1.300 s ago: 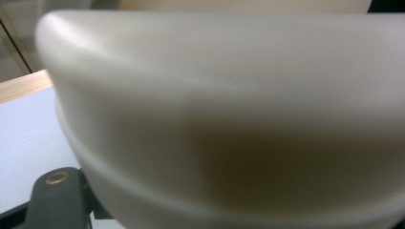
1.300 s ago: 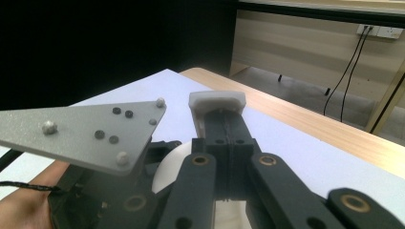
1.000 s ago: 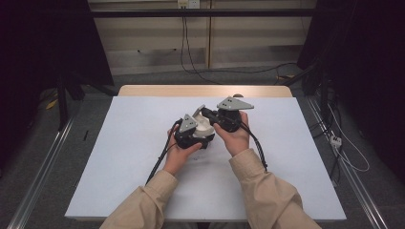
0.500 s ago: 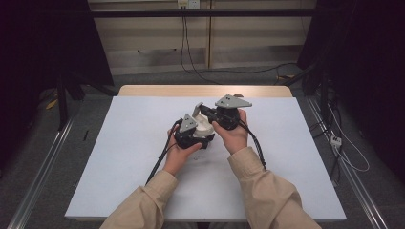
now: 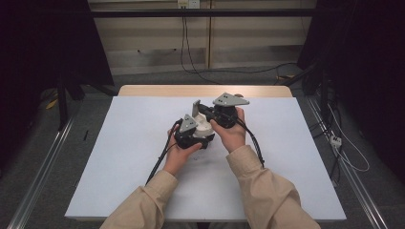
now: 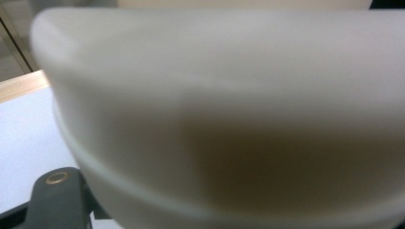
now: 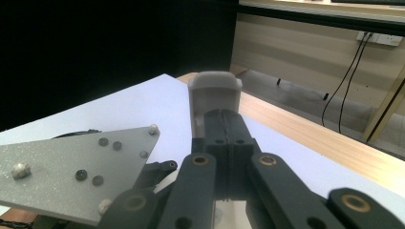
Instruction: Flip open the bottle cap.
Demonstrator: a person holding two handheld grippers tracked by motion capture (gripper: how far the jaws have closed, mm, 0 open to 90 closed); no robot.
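Big white table [image 5: 119, 157] w/ a wooden edge [image 5: 200, 90] at the far side, otherwise bare; both forearms come in from the bottom and meet mid-table. Between the hands sits a white plastic box [image 5: 206, 128], lifted off the surface or just above it, can't tell which. Its hinged lid [image 5: 196, 108] stands up at the far end. Left gripper [image 5: 191, 136] clamps the box body: in the left gripper view the pale wall [image 6: 229, 119] sits right against the lens, blurred, so the pads themselves aren't visible, but the jaws read as closed on the box. Right gripper [image 5: 210, 113] is shut on the lid: in the right gripper view the two black jaws meet tight on the bottom edge of the grey-white lid flap [image 7: 215, 95], w/ the left gripper's grey plate [image 7: 71, 167] just beside. Risks, as I judge them: the right grip is thin, on the flap's edge only, so a pull at an angle could let it slip out. If the two hands swing in diff arcs, the hinge takes the twist and may strain or pop. Left hold is on smooth plastic, so a hard tug on the lid could drag the box out of its jaws and drop it on the table. Cables [image 5: 160, 160] trail close under the wrists; a snag there could jerk either hand.
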